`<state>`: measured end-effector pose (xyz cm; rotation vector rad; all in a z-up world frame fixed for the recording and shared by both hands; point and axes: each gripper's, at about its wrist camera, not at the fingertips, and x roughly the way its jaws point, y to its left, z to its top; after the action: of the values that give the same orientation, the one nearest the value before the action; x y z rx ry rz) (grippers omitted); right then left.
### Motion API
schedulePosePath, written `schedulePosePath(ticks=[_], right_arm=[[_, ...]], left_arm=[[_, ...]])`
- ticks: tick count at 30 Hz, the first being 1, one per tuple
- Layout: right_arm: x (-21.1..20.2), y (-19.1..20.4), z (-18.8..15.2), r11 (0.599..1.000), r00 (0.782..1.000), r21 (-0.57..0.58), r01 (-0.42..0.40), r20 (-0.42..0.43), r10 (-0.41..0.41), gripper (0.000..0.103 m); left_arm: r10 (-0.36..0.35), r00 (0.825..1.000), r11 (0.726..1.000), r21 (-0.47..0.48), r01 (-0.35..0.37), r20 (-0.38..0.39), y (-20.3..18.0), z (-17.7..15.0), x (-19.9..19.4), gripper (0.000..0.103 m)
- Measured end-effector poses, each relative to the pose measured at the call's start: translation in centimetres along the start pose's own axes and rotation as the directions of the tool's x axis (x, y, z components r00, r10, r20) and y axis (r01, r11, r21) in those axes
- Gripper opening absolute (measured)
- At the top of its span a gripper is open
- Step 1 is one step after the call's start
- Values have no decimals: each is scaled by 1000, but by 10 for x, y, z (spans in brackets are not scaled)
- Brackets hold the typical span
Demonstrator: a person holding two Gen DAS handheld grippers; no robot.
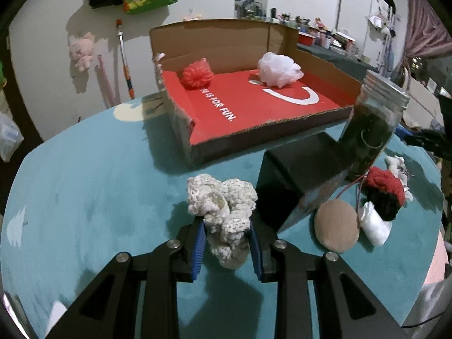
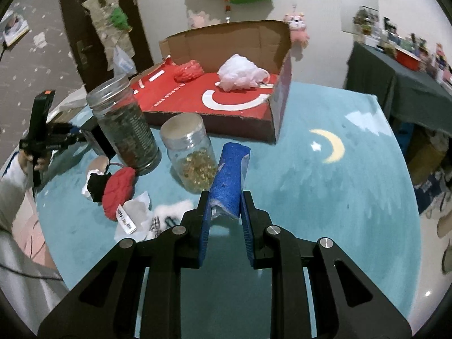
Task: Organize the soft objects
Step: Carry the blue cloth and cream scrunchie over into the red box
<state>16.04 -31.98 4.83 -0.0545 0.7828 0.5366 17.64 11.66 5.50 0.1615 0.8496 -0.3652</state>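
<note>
The left gripper (image 1: 226, 226) squeezes a white knitted lump (image 1: 226, 212) above the blue cloth — the right gripper (image 2: 225, 212) pinches a blue sponge (image 2: 230, 178). Next, both probably go into the red box (image 1: 282, 138).
</note>
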Motion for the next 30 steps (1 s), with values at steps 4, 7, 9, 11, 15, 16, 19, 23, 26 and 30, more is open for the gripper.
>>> schedulePosePath(ticks=[4, 7, 9, 11, 15, 16, 19, 23, 26, 30], right_arm=[[6, -2, 13, 999, 1000, -42, -6, -10, 6, 20], [7, -4, 24, 998, 1000, -66, -16, -5, 16, 20], [6, -5, 32, 997, 1000, -80, -16, 3, 17, 20], [7, -7, 43, 995, 1000, -95, -17, 13, 18, 20], [12, -7, 64, 994, 999, -104, -16, 30, 20, 20], [14, -7, 70, 995, 999, -103, -19, 33, 22, 20], [25, -5, 92, 996, 999, -89, -27, 19, 29, 20], [47, 8, 119, 993, 999, -112, 25, -30, -29, 20], [69, 21, 134, 984, 991, -154, 90, -89, -104, 20], [105, 27, 145, 970, 962, -180, 161, -190, -195, 20]], left_arm=[[-9, 1000, 999, 32, 9, 4, 1, 15, 0, 29], [-14, 1000, 999, 50, 14, 7, 2, 27, -1, 29], [-15, 1000, 998, 66, 14, 13, 1, 36, -3, 29], [-15, 1000, 997, 78, 13, 20, 1, 45, -4, 29], [-16, 999, 996, 94, 13, 32, -3, 68, -2, 29], [-17, 999, 996, 93, 14, 32, -4, 73, -1, 30], [-15, 1000, 996, 94, 14, 19, -9, 90, 7, 30], [-12, 999, 998, 67, 14, -33, -14, 110, 26, 30], [1, 998, 998, 70, 3, -64, -19, 120, 38, 30], [23, 993, 999, 52, -17, -120, -20, 133, 60, 31]])
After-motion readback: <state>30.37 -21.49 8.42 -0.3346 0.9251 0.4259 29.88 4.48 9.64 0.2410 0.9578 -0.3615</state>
